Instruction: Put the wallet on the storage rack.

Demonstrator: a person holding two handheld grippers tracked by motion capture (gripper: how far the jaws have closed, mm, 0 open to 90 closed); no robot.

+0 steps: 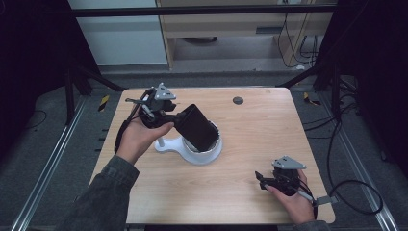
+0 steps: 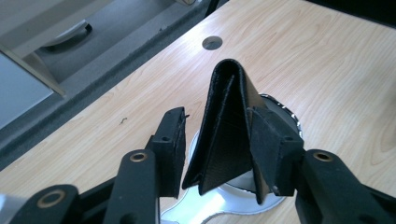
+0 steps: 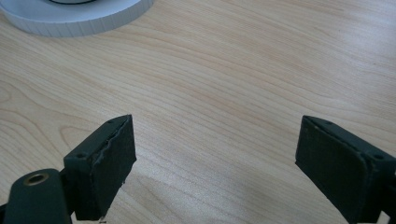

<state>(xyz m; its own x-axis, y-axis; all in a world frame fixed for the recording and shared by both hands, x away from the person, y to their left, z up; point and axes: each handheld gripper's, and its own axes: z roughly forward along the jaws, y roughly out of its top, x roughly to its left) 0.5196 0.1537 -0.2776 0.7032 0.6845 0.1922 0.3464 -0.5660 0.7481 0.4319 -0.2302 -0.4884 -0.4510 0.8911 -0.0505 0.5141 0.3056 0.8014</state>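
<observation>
The black folded wallet (image 2: pixel 226 135) stands like a little tent between the left gripper (image 2: pixel 223 149)'s half-apart jaws, touching one pad. The right gripper (image 3: pixel 215 163)'s jaws are wide apart.

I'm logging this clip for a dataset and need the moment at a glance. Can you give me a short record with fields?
setting: wooden table with a round hole
left hand-held gripper: black folded wallet between its jaws; right pad touches it, gap at left pad
wallet position: tilted over the white round stand
right hand-held gripper: open, empty, low over bare table near the front right corner
</observation>
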